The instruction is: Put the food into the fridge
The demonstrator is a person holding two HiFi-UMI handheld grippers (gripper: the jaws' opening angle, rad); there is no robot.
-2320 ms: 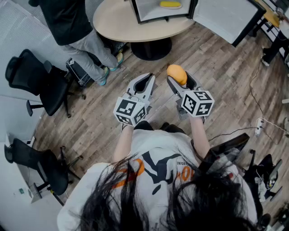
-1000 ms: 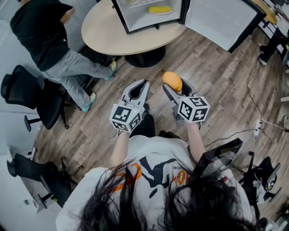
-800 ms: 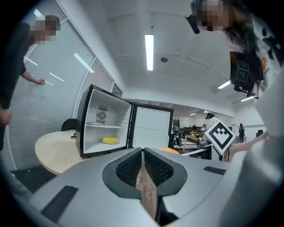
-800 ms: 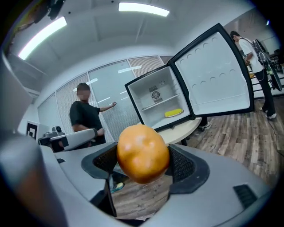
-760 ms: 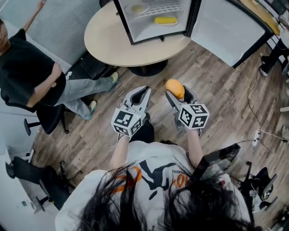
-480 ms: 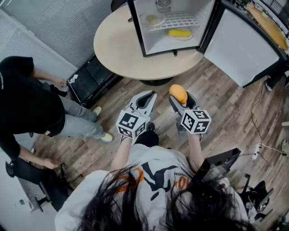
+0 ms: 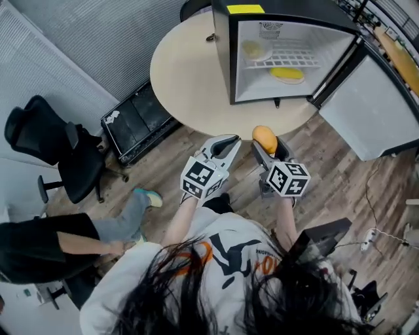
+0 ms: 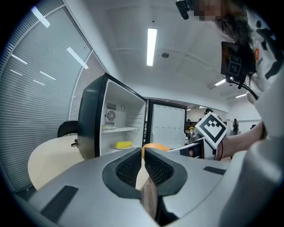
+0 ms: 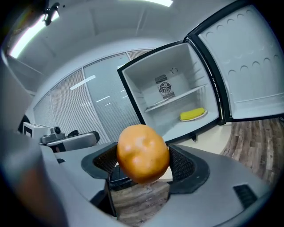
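The fridge (image 7: 222, 52) on the desk (image 7: 186, 78) has come closer and now sits at 12 o'clock, door open. The right hand-held gripper (image 7: 266, 141) squeezes the orange (image 7: 264, 136) just in front of it. The left hand-held gripper (image 7: 228, 141) is closed and holds nothing. Next comes reaching inside, I think.

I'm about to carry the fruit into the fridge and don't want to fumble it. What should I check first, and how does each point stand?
1. Grasp: the right gripper has its jaws closed on the orange fruit: ok.
2. Firmness of that grasp: cannot tell.
3. Access: the fridge has its door swung wide open: ok.
4. Room inside: the fridge floor is bare to the left of the yellow food: ok.
5. Left gripper: jaws together, holding nothing, beside the right one and not in front of it: ok.
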